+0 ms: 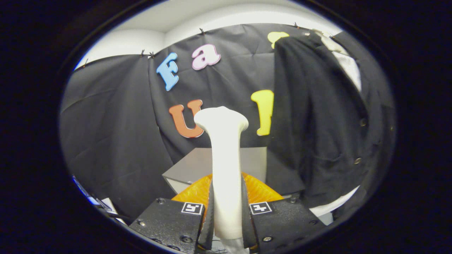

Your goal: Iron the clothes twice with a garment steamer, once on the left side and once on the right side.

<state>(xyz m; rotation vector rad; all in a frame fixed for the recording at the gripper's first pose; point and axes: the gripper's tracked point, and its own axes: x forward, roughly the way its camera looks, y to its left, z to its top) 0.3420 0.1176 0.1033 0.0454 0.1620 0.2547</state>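
Observation:
My gripper (227, 211) is shut on the white handle of the garment steamer (226, 155), both fingers pressing its sides. The steamer stands upright between the fingers, its flared head up above them. A black buttoned jacket (317, 116) with a white shirt collar (348, 65) hangs to the right of the steamer, beyond the fingers and apart from the steamer head. Several buttons run down the jacket's front.
An orange ribbed object (259, 192) sits just behind the fingers, under the steamer. A grey box (192, 167) stands behind it against the black cloth wall. A white surface (335, 204) shows under the jacket's hem.

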